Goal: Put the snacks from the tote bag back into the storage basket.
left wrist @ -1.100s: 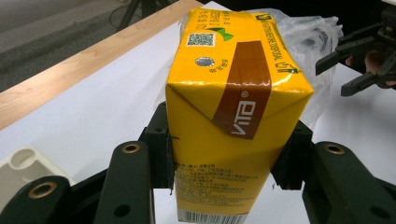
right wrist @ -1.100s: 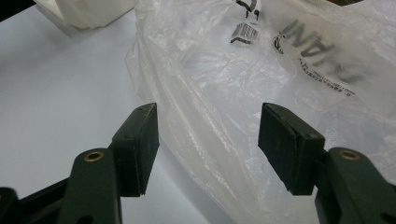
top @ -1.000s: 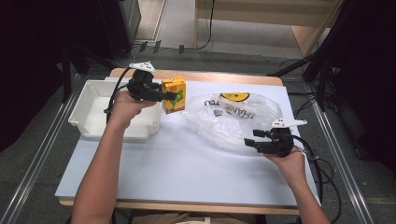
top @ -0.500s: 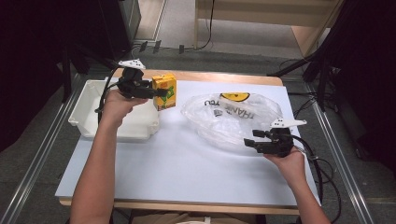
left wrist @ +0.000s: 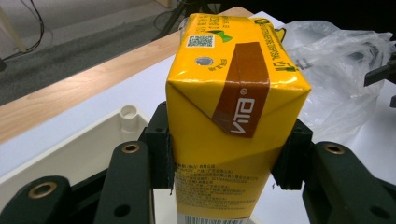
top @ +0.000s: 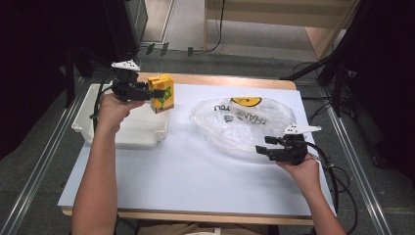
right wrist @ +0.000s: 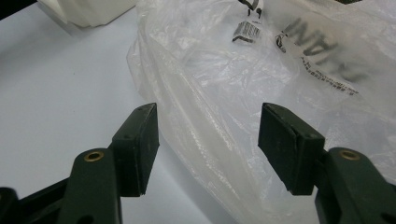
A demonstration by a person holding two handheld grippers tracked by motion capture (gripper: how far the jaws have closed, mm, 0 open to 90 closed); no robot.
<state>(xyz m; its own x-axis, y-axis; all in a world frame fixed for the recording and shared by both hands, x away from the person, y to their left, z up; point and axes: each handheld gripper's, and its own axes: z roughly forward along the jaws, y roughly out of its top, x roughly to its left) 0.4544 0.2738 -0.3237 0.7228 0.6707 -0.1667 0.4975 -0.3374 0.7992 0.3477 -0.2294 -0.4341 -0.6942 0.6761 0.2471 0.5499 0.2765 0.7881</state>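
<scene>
My left gripper [top: 152, 93] has its two black pads [left wrist: 159, 149] pressed flat against opposite sides of a yellow Vita drink carton [left wrist: 236, 107], clamped about mid-height. In the left gripper view the carton stands upright between the jaws: glossy yellow card, a brown band with white "VITA" lettering running over the folded top, a round foil straw port and a small printed code near the far edge, fine print and the start of a barcode lower down. In the high view the carton [top: 161, 93] is held above the right end of the white plastic tray [top: 117, 129], close to the wooden strip at the table's far edge; I cannot tell whether its base touches anything. My right gripper [top: 266, 147] has its jaws spread wide and holds nothing; in the right gripper view the crumpled clear plastic bag [right wrist: 261, 93] lies between and beyond the pads, with dark mirrored lettering and a small barcode label showing through it. In the high view the bag [top: 242, 122] lies on the white table sheet [top: 181, 171], well apart from the carton, a yellow print at its far end.
</scene>
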